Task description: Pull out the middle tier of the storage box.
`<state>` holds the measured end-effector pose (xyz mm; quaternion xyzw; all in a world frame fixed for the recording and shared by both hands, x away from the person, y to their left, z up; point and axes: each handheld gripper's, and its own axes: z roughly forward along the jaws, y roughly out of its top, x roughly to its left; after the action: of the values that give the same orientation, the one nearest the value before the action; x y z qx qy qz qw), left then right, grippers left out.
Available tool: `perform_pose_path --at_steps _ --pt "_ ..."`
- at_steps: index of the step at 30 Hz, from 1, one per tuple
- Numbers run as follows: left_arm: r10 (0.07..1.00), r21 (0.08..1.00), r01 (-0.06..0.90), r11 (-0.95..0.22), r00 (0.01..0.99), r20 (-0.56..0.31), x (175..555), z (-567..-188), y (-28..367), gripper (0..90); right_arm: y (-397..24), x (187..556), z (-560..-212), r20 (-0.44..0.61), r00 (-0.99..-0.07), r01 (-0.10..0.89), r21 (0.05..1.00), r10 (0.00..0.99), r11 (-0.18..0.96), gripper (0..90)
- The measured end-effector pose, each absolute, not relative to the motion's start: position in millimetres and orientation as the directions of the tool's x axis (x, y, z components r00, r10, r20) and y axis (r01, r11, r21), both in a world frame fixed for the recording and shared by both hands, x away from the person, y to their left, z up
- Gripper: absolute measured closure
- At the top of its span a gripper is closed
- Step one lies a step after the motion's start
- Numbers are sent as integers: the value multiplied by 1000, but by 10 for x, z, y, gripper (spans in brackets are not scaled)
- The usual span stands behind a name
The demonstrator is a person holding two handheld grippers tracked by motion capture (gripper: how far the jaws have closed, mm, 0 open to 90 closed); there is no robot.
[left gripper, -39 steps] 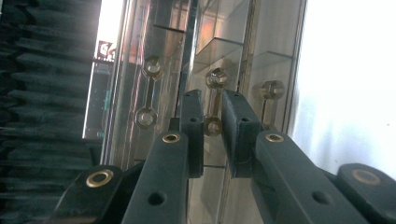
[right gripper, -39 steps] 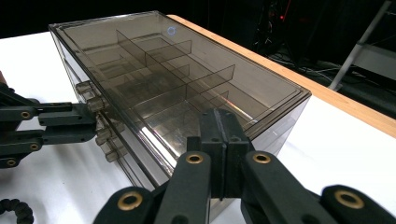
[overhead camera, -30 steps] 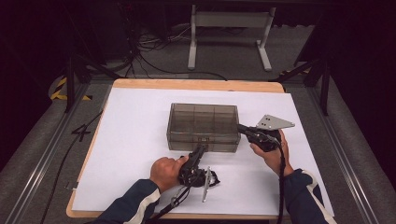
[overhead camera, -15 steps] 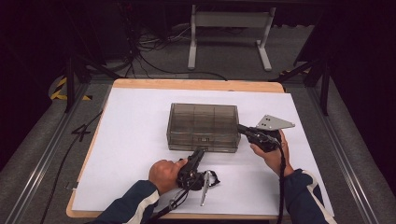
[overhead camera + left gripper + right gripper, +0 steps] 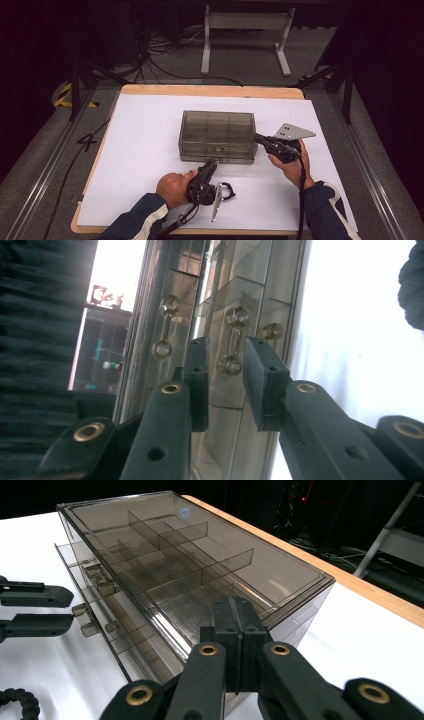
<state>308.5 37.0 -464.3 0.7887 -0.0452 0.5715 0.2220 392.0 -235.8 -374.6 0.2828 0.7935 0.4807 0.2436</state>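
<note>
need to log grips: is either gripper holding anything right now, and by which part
Nothing is held. The left gripper has just been opening, its jaws astride a drawer handle; the right gripper is shut and empty.

The left gripper (image 5: 212,164) is lying low in the left hand (image 5: 172,187), pointing forward; its jaws have just been opening and are standing slightly apart. The right gripper (image 5: 258,138) is pointing leftward from the right hand (image 5: 289,162), its jaws pressing flush together. Both forearms are entering from below.
</note>
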Motion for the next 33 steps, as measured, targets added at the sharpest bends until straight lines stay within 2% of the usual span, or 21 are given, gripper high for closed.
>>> perform_pose_path --at_steps 5,8,14,18,21,22,25,28,31,33 --pt "224 388 -330 -861 438 870 3018 -4528 478 683 -2353 3912 -3741 -125 -721 210 898 682 387 900" --pt "292 478 -300 -826 497 817 3004 -4416 579 671 -2350 3911 -3740 -129 -721 207 897 681 390 900" --pt "444 665 -191 -722 608 658 3022 -4181 955 634 -2342 3893 -3724 -138 -722 210 890 678 404 900" --pt "515 732 -110 -673 640 570 3065 -4108 1232 593 -2343 3869 -3709 -154 -721 203 885 675 419 900" --pt "547 776 -39 -630 687 478 3128 -4085 1477 550 -2370 3825 -3671 -158 -722 187 893 674 409 900" --pt "547 776 -39 -630 687 478 3128 -4085 1477 544 -2385 3794 -3657 -160 -725 185 891 670 414 900" --pt "575 816 60 -575 739 351 3244 -4114 1687 510 -2428 3722 -3663 -165 -730 181 889 663 421 900" --pt "595 836 129 -534 759 263 3364 -4149 1784 496 -2483 3647 -3697 -172 -736 183 881 655 437 887" --pt "591 845 166 -509 781 202 3456 -4187 1818 491 -2534 3576 -3762 -161 -744 200 872 648 446 877" --pt "580 848 173 -502 794 181 3487 -4203 1823 533 -2540 3558 -3790 -156 -751 207 867 641 453 869"
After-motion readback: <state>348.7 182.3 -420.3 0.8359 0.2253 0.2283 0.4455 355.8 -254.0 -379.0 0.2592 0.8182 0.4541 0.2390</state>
